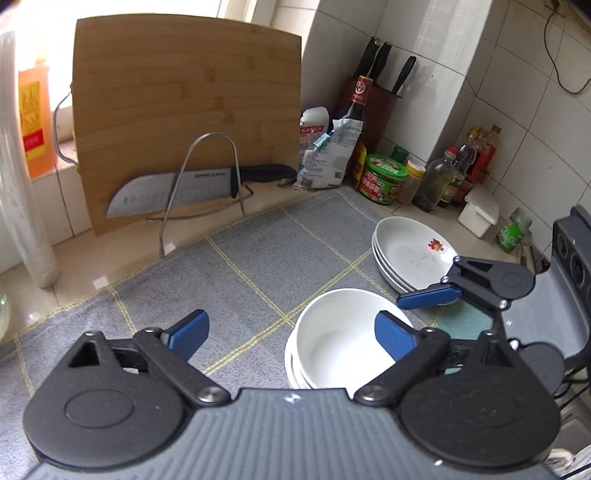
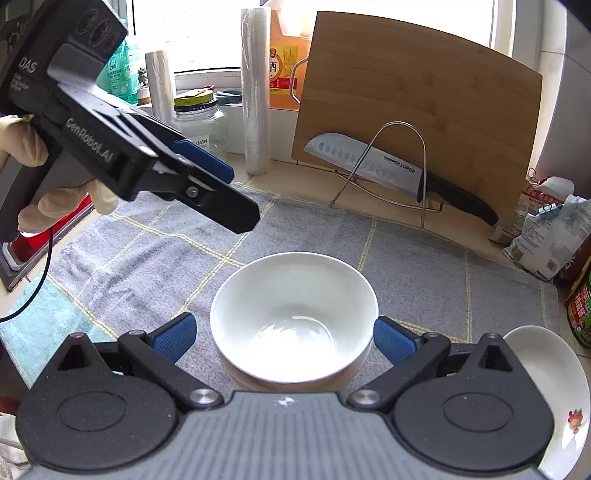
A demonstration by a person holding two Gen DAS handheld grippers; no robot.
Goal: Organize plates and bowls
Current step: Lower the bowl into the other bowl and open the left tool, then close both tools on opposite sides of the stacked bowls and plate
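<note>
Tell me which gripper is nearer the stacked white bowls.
Right. The right gripper straddles the stacked white bowls, open pads either side. The left gripper is open, off to their side.

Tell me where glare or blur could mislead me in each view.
Left wrist: window blown out, cutting board backlit, bowl stack sharp. Right wrist: window overexposed, sheen inside the top bowl, fisheye bending at the plates.
</note>
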